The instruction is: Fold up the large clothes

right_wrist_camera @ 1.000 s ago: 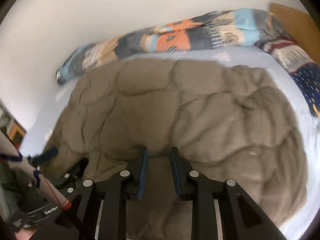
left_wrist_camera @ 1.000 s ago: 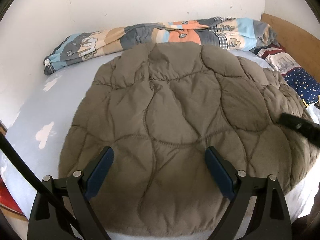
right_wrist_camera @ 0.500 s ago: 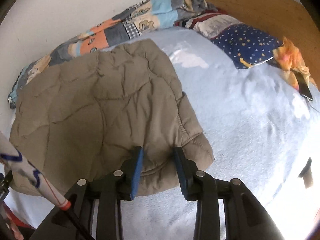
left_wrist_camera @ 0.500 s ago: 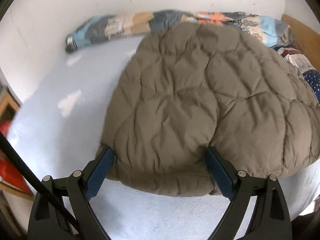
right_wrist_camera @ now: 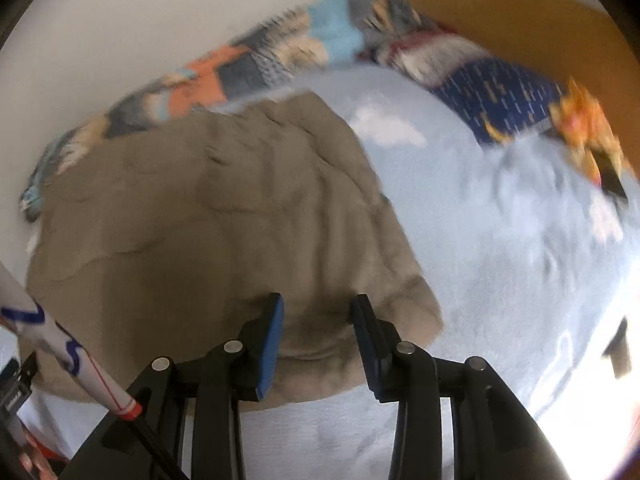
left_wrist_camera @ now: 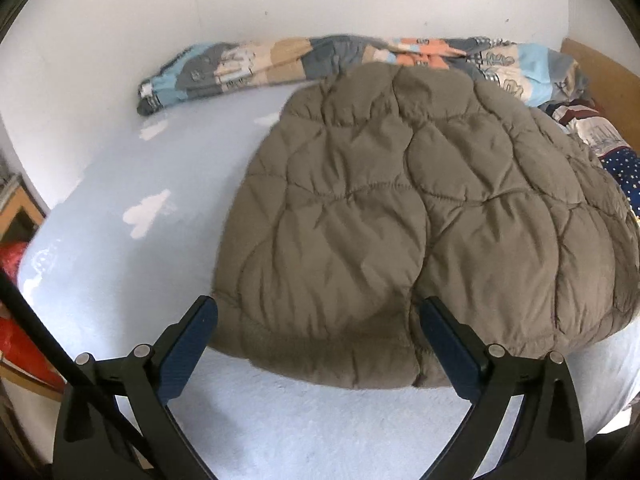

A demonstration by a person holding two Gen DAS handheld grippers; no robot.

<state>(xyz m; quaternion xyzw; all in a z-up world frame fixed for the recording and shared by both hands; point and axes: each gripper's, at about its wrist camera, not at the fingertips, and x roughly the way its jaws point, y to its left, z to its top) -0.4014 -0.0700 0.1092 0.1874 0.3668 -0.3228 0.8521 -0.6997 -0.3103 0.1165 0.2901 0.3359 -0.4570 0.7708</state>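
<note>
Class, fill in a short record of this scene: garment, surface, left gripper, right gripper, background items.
garment: brown quilted jacket, lying folded on the bed
surface: light blue bedsheet
left gripper: open wide, jacket hem between the jaws
right gripper: jaws just been opening, jacket edge between them, unpressed
background items: patchwork blanket, starred pillow

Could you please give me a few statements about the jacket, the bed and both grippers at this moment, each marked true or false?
1. The quilted jacket lies on the light blue bedsheet. True.
2. The left gripper is clamped shut on the jacket. False: its jaws stand wide open, with the near hem between them unpinched.
3. A patchwork blanket lies bunched along the wall. True.
4. The jacket is bright red. False: it is greyish brown.
5. The right gripper holds a pillow. False: it is open over the jacket's near edge.
</note>
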